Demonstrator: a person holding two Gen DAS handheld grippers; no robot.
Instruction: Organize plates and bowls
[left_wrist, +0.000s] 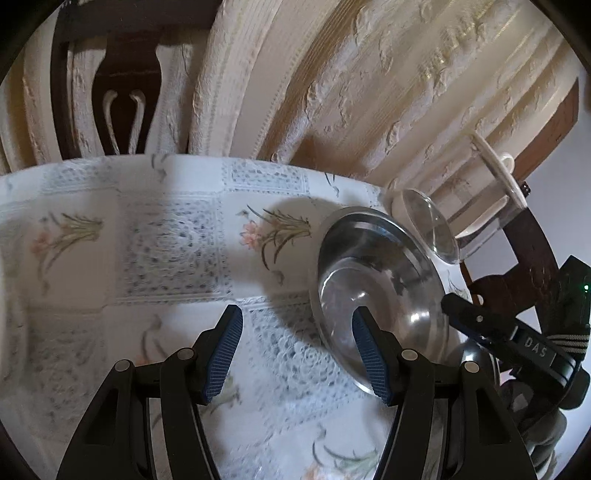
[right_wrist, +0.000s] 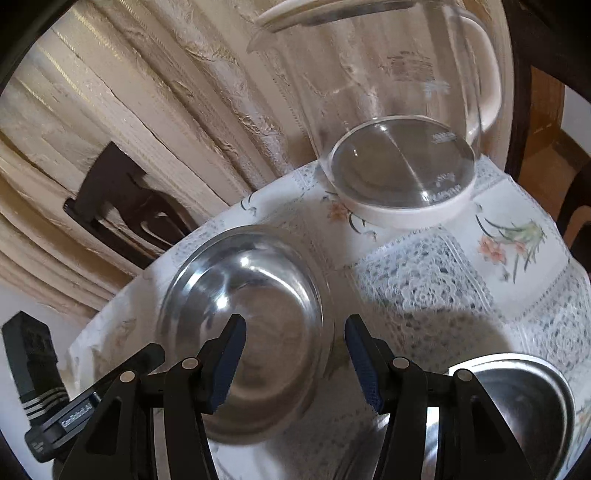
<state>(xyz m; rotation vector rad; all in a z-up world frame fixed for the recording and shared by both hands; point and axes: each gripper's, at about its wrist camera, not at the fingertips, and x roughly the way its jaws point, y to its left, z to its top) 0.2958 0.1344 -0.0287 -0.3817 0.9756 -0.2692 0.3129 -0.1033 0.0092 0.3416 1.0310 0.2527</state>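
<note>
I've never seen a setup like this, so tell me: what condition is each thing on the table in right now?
Left tongs: open, holding nothing.
Right tongs: open, holding nothing.
Steel bowl: upright, empty, on the tablecloth.
Second steel bowl: upright, partly hidden.
Glass kettle: upright, lid on, looks empty.
Tablecloth: spread flat.

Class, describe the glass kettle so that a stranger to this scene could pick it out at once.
Start at the table's floral lace tablecloth. At its far edge, before the cream curtains, stands the glass kettle. Unlike the steel bowl nearby, it is tall, see-through, with a white base and handle.
</note>
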